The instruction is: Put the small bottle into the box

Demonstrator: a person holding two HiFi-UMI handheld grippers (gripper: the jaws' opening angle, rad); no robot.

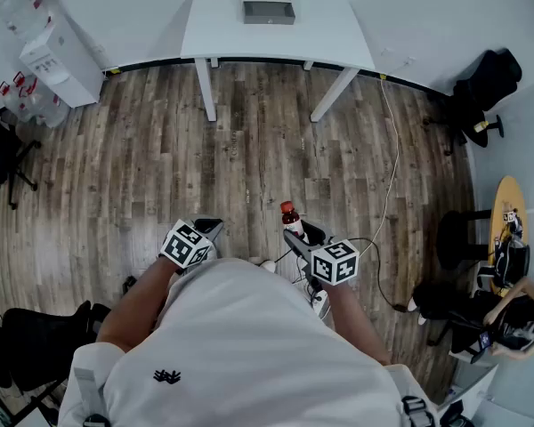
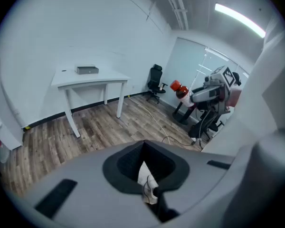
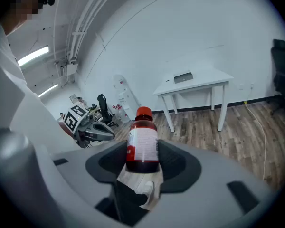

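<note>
The small bottle (image 1: 291,218), dark red with a red cap and a white label, stands upright between the jaws of my right gripper (image 1: 296,230), which is shut on it. In the right gripper view the bottle (image 3: 142,141) fills the gap of that gripper (image 3: 142,161). My left gripper (image 1: 206,229) is held beside it at waist height, shut and empty (image 2: 145,171). The grey box (image 1: 268,5) lies on the white table (image 1: 222,25) across the room, far from both grippers. From the left gripper view I see the box (image 2: 87,70) and the bottle (image 2: 179,88).
Wood floor lies between me and the table. A water dispenser (image 1: 58,56) stands at the far left, a black office chair (image 1: 485,83) at the far right. A white cable (image 1: 392,149) runs along the floor. A seated person (image 1: 516,314) and a round table (image 1: 507,207) are at the right.
</note>
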